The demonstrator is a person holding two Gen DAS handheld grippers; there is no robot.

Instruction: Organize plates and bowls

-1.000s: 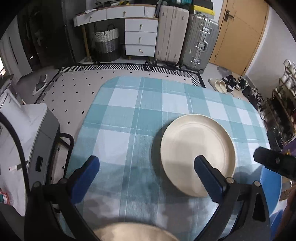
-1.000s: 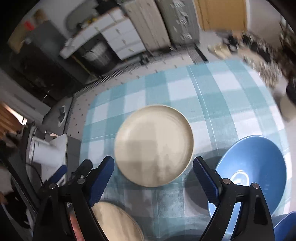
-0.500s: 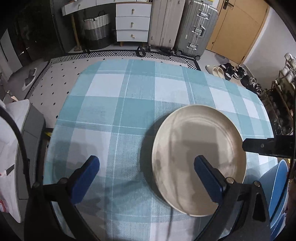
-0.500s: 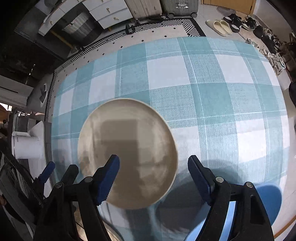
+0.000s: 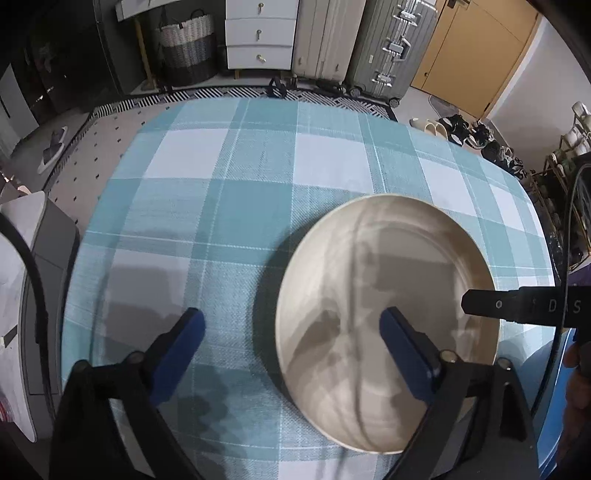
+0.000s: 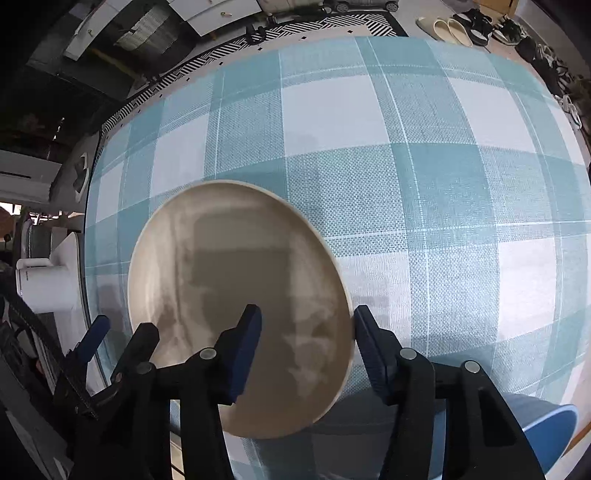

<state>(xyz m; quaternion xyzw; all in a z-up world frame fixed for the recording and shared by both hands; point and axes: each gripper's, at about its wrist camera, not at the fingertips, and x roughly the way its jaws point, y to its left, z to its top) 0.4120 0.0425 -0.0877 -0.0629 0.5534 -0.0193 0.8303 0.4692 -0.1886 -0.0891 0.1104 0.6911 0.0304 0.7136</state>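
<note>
Right wrist view: cream plate (image 6: 236, 295) flat on checked tablecloth (image 6: 406, 184), not yet lifted or stacked. Right gripper (image 6: 306, 325) straddles plate's right rim, one finger over plate, other at rim's outer edge; jaws just been closing, part-open, rim between, no firm clamp visible. Left gripper (image 5: 291, 332) jaws wide apart, empty, astride plate's left edge. Blue bowl (image 6: 550, 432) near, at frame corner, unsorted. Judgement: task at early stage. Room: drawers (image 5: 260, 33), suitcases (image 5: 388, 48), door (image 5: 476, 55), patterned rug (image 5: 92, 155).

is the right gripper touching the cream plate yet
Cannot tell. In the right wrist view the right gripper, which has just been closing, straddles the cream plate rim, but no contact or gap shows plainly.
</note>
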